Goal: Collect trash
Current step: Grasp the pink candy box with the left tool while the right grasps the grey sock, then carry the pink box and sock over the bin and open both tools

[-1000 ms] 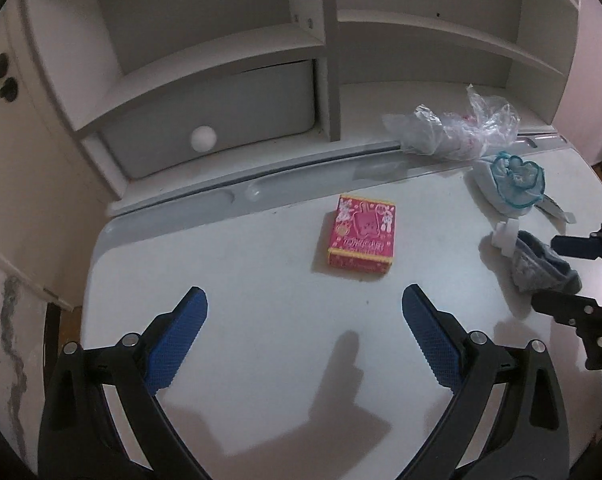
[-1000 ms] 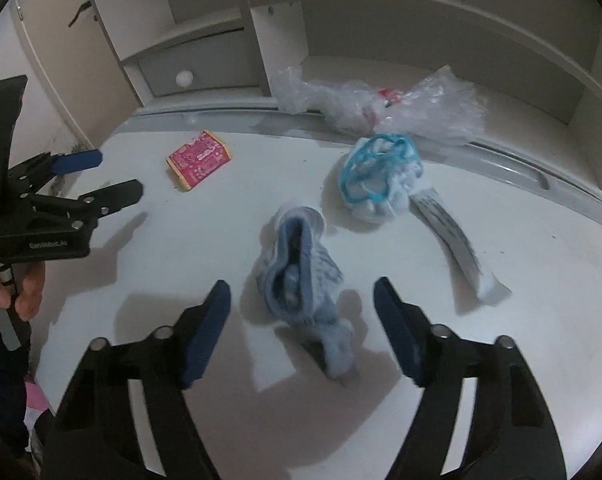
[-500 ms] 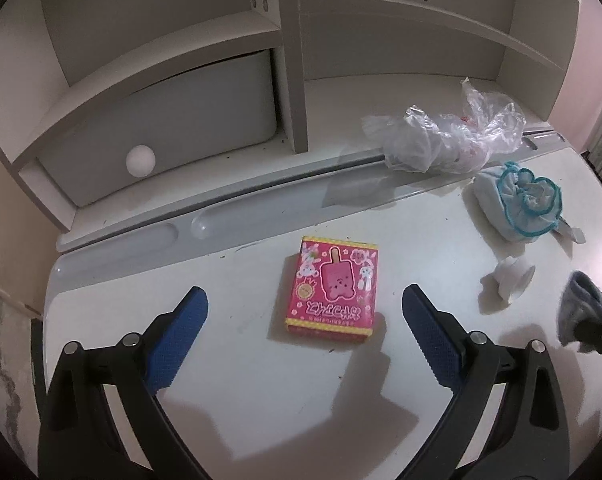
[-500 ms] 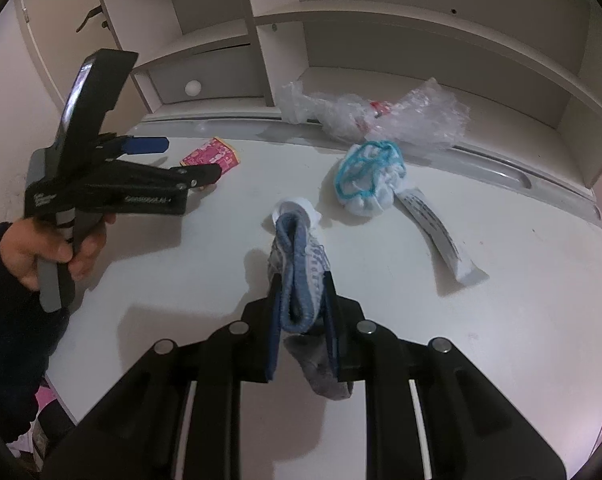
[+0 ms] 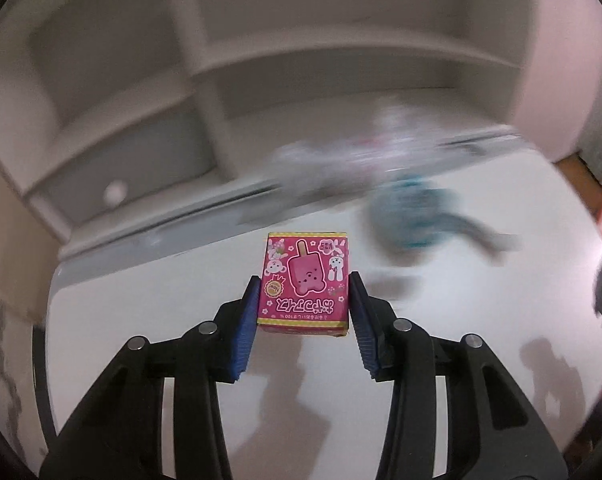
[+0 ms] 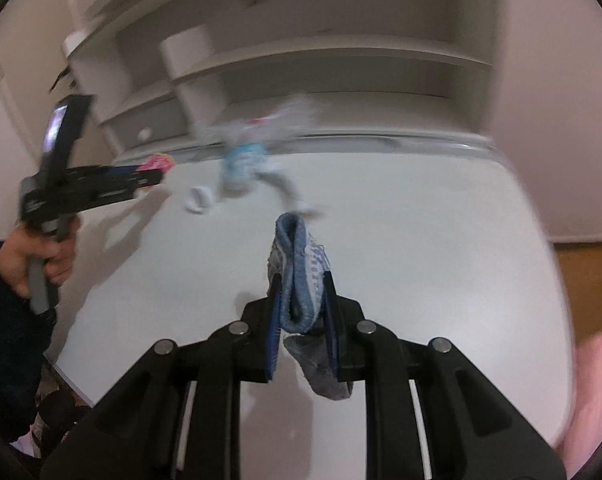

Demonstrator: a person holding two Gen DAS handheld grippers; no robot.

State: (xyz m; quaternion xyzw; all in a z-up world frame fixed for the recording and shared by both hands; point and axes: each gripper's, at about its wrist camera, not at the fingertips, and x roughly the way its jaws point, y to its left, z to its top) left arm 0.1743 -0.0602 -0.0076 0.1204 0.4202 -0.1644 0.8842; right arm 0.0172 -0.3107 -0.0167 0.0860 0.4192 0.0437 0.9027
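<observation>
Both grippers are closed on something. Left gripper (image 5: pixel 303 312) pinches one pink box (image 5: pixel 304 282) between its two blue pads, one pad pressed on each side, and the box is lifted above the white desk (image 5: pixel 141 300); its own shadow lies on the desk below it. On the box there is a pink ice pop figure and small white animals. Right gripper (image 6: pixel 301 320) squeezes one folded blue and grey sock (image 6: pixel 301 276); the cuff end stands up above the pads, the toe end hangs down under them, clear of the desk.

Farther on the desk I count three more things in the right wrist view. One small white cup (image 6: pixel 198 199) lies on its side. Just behind it is one white bundle with turquoise bands (image 6: pixel 243 164), and one long pale wrapper (image 6: pixel 287 192) stretches from this bundle toward the sock. At the back edge of the desk lies one crumpled clear plastic bag (image 6: pixel 277 124), very blurred. Behind it stands one white shelf unit (image 6: pixel 341 64) with one drawer that has a round knob (image 5: pixel 113 194).
</observation>
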